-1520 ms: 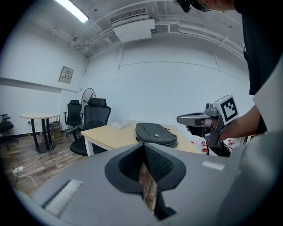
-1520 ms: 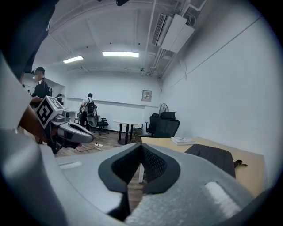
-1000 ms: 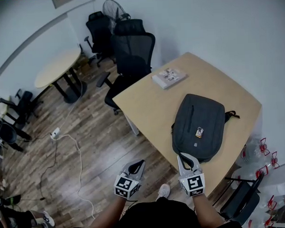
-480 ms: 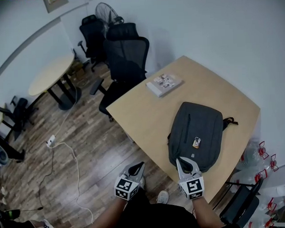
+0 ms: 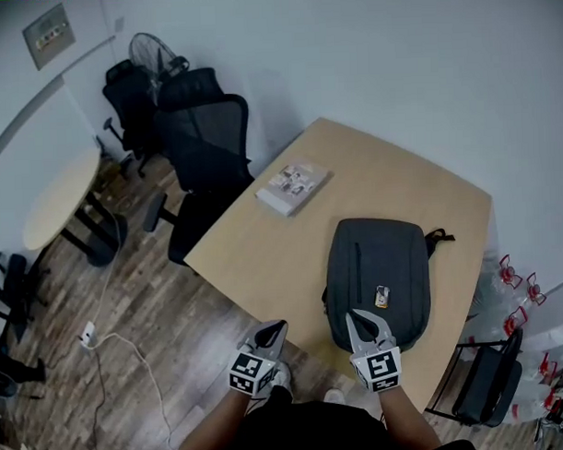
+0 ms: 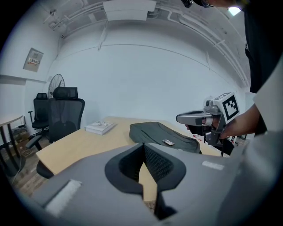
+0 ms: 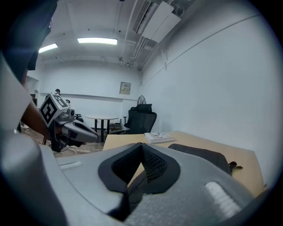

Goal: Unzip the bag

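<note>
First, bring both grippers over the bag [image 5: 375, 271], lying flat on the table [image 5: 255, 257] at centre right. Note fingers pressed together, empty, on left gripper [image 5: 276, 328] and right gripper [image 5: 357, 317], low centre. Spread one pair before seeking the zip pull; pin fabric with the other.

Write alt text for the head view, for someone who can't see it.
A dark grey backpack lies flat on a light wooden table, a book beyond it. Below, the left gripper and right gripper, both shut and empty, point toward the table.
</note>
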`<state>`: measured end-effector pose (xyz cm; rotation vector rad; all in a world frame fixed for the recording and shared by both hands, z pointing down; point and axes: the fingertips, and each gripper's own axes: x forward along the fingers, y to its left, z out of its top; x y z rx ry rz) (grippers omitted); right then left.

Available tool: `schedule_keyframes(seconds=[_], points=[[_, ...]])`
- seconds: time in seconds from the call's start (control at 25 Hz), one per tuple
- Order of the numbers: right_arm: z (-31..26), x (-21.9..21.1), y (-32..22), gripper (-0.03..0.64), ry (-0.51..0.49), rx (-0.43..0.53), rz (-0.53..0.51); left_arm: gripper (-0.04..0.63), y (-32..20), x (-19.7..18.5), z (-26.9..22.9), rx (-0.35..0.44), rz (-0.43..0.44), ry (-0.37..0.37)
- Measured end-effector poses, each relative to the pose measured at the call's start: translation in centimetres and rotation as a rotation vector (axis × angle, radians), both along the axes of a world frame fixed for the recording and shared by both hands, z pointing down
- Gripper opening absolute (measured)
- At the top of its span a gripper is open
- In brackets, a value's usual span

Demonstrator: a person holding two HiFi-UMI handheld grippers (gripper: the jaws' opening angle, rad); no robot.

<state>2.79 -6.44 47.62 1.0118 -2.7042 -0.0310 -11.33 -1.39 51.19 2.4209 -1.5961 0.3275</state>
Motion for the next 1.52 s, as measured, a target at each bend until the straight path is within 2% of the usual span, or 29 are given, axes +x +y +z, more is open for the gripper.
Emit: schedule_keyframes(seconds=[0.4, 0.64, 0.72, 0.8, 0.92, 1.2, 1.36, 1.52], points=[[0.3, -0.8, -2.3, 0.003, 0.023, -0.014, 0.193, 0.019, -5.2, -1.0, 1.2, -0.029, 0.21, 0.006], [1.5, 0.7, -2.1, 0.003, 0.055, -0.035, 0.319, 0.02, -6.5, 0.3, 2.3, -0.042, 0.342, 0.022], [2.1, 1.1, -1.8, 0.003, 0.059, -0.059, 0.345, 0.018, -6.3, 1.0, 2.8, -0.071, 0.388, 0.009], [2.6, 1.7, -1.6, 0.003, 0.063, -0.084, 0.363, 0.019, -6.2, 1.9, 3.4, -0.069, 0.428, -0.016], [3.5, 2.3, -1.0, 0.003, 0.091, -0.119, 0.361, 0.019, -6.1, 3.2, 4.6, -0.078, 0.462, -0.059], [5.8, 3.6, 0.1, 0.003, 0.097, -0.187, 0.333, 0.02, -5.3, 5.5, 7.6, -0.162, 0.451, -0.065], [6.6, 4.0, 0.3, 0.003, 0.103, -0.2, 0.31, 0.02, -5.5, 7.5, 9.4, -0.179, 0.493, -0.143], [7.4, 4.0, 0.6, 0.003, 0.104, -0.218, 0.288, 0.069, -6.2, 8.2, 11.1, -0.196, 0.51, -0.237]])
